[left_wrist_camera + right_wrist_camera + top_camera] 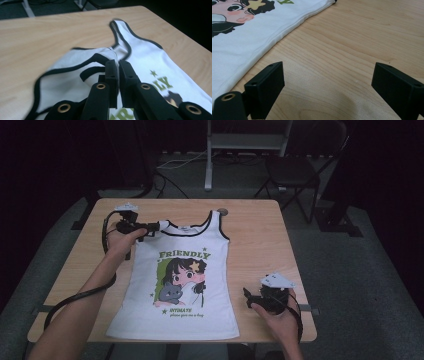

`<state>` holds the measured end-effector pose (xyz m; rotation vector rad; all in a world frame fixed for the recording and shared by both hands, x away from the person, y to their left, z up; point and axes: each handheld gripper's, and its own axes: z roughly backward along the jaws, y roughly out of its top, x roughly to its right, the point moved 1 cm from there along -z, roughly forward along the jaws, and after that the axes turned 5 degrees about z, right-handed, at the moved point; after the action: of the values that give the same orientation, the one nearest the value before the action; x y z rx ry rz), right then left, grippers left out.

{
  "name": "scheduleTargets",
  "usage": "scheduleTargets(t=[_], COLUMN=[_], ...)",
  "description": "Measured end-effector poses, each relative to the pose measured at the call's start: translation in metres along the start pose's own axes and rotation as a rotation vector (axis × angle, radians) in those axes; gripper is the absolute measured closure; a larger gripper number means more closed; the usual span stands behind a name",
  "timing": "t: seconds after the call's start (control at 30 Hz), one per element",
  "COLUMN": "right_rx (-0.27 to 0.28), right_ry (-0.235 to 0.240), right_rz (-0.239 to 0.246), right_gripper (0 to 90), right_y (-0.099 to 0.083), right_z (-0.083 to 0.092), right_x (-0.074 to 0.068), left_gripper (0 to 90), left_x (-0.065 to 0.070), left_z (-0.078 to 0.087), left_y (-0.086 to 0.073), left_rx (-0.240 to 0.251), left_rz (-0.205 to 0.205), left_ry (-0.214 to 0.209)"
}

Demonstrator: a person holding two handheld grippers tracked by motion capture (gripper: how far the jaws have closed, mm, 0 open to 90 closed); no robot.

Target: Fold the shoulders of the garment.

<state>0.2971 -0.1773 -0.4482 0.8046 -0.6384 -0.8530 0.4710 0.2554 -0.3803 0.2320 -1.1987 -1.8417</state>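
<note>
On the pale wooden surface (260, 245) a white tank top (185, 285) lies flat, printed side up, hem toward the person and straps toward the far edge, which leaves it spread and ready for a fold; the left gripper (150, 226) has its jaws closed on the strap (100, 58) at the garment's upper left corner, and in the left gripper view the black-trimmed fabric bunches and doubles over just ahead of the jaws, so the hold looks meant to lift that corner and carry it across the body of the shirt; the other strap (120, 30) lies flat and untouched beyond it; the right gripper (248, 296) rests on bare wood just beside the shirt's right side seam (287, 27), jaws wide apart with nothing between them, probably waiting to pin or take the lower edge; the room looks ample, with open wood to the right of the garment and along the far edge; the hem lies close to the near edge, so a pull toward the person could drag cloth over it; a small round mark (222, 212) sits near the far strap.
</note>
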Motion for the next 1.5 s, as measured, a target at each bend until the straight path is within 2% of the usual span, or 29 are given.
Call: scheduleTargets(t=[0.03, 0.2, 0.3, 0.37, 0.47, 0.57, 0.87, 1.07, 1.17, 1.33, 1.4, 1.5], right_rx=[-0.003, -0.006, -0.009, -0.009, -0.008, -0.011, -0.014, -0.015, -0.016, -0.017, -0.018, -0.022], right_ry=[-0.001, -0.004, -0.003, -0.003, -0.004, -0.004, -0.004, -0.003, -0.002, -0.001, -0.002, -0.001], right_rz=[0.001, 0.007, 0.01, 0.011, 0.011, 0.015, 0.018, 0.021, 0.021, 0.023, 0.025, 0.028], right_gripper=[10.5, 10.5, 10.5, 10.5, 10.5, 10.5, 10.5, 10.5, 10.5, 10.5, 10.5, 10.5], right_y=[0.0, 0.0, 0.0, 0.0, 0.0, 0.0, 0.001, 0.001, 0.001, 0.001, 0.001, 0.001], right_z=[0.0, 0.0, -0.001, -0.001, -0.001, -0.001, -0.001, -0.001, -0.001, -0.001, -0.001, -0.002], right_x=[0.0, -0.001, -0.001, -0.001, -0.001, -0.002, -0.002, -0.003, -0.003, -0.003, -0.003, -0.004], left_gripper=[85.7, 85.5, 84.7, 84.9, 85.4, 85.4, 85.2, 84.4, 79.0, 62.4, 56.6, 52.6], left_x=[0.002, 0.005, 0.007, 0.008, 0.01, 0.015, 0.029, 0.029, 0.028, 0.029, 0.033, 0.042], left_z=[0.001, 0.005, 0.007, 0.009, 0.01, 0.01, 0.013, 0.012, 0.012, 0.018, 0.019, 0.015], left_y=[-0.006, -0.022, -0.031, -0.036, -0.044, -0.053, -0.065, -0.077, -0.08, -0.072, -0.067, -0.058], left_rx=[-0.001, -0.012, -0.022, -0.026, -0.035, -0.052, -0.056, -0.086, -0.089, -0.052, -0.047, -0.068], left_rz=[0.0, -0.006, -0.017, -0.03, -0.026, -0.05, -0.086, -0.093, -0.103, -0.171, -0.22, -0.296], left_ry=[-0.017, -0.051, -0.058, -0.046, -0.054, -0.06, -0.087, -0.105, -0.093, -0.04, -0.029, -0.014])
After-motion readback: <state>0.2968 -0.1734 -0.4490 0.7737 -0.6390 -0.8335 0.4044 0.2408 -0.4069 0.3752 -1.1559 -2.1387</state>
